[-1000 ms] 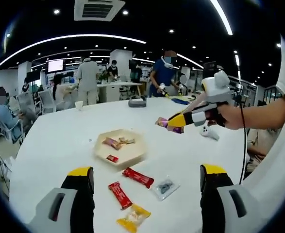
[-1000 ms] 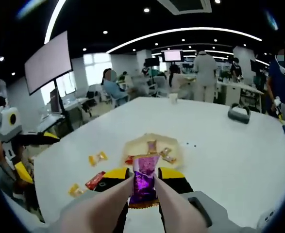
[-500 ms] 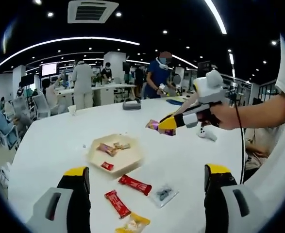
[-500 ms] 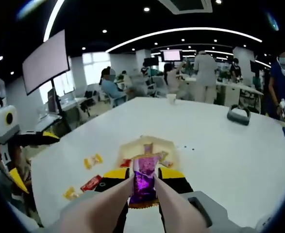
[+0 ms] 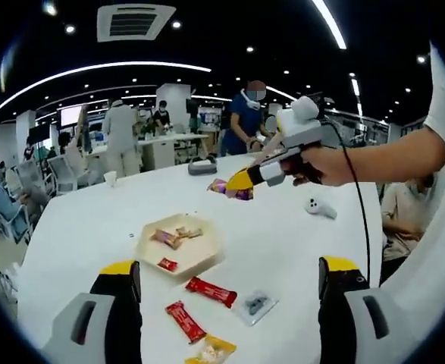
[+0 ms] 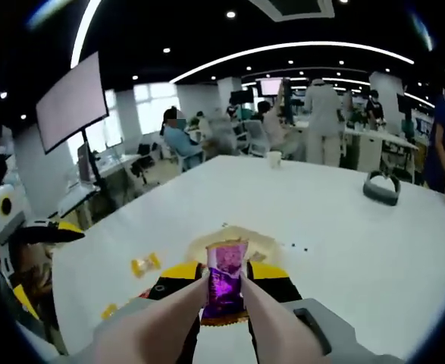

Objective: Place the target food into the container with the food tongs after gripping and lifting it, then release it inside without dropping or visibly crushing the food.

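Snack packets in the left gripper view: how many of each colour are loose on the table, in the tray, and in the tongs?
Red, on table: 2
Yellow, on table: 1
Clear, on table: 1
Small red, in tray: 1
Brownish, in tray: 2
Purple, in right tongs: 1
Total: 8

Bright, even office light falls from long ceiling strips (image 5: 116,67) and small downlights, glaring off the white table (image 6: 343,227). Shadows are faint. Both fisheye views bend hard at the edges; distant people look soft and blurred
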Tool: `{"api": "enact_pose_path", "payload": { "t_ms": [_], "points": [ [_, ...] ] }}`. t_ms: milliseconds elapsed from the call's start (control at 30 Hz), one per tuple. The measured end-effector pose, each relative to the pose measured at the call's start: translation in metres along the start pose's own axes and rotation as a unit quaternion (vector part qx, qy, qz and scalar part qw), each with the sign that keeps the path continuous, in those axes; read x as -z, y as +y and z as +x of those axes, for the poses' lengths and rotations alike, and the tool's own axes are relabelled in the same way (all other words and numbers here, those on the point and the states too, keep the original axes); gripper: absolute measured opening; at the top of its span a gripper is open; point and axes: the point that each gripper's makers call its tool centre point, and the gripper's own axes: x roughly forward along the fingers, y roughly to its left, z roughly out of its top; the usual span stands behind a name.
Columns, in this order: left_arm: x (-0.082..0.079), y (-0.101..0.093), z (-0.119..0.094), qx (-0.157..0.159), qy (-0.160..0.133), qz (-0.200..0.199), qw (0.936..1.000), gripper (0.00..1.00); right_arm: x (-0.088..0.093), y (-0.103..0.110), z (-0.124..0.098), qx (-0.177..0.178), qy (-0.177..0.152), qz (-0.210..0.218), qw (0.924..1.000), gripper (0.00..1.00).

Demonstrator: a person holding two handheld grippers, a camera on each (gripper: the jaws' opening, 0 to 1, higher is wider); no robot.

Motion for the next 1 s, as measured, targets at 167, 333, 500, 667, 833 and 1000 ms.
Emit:
{"api": "enact_pose_path", "payload": {
  "t_ms": [167,333,500,667,833,1000],
  "points": [
    [0.009,-0.004,0.008,0.014,0.023,-0.019,0.9995,0.98,-0.01,-0.007,0.007,-0.006,0.0,0.015,0.9999,0.22],
    [0.001,0.002,0.007,0.0,-0.002,-0.03,0.9995,0.99,-0.023,-0.013,0.017,-0.009,-0.002,0.008,0.9999,0.22],
    [0.005,-0.002,0.008,0.005,0.023,0.014,0.9996,0.99,-0.031,-0.018,0.021,-0.007,-0.006,0.013,0.9999,0.22],
    [0.01,0.003,0.001,-0.012,0.013,-0.014,0.9998,0.99,-0.04,-0.013,0.032,-0.017,-0.008,0.004,0.9998,0.22],
    [0.015,-0.001,-0.003,-0.009,0.023,-0.002,0.9997,0.99,-0.044,-0.012,0.041,-0.023,0.0,-0.005,0.9997,0.22],
    [0.015,0.009,-0.006,-0.018,0.013,-0.03,0.9993,0.98,-0.061,-0.009,0.043,-0.027,-0.013,-0.007,0.9995,0.22]
  ]
}}
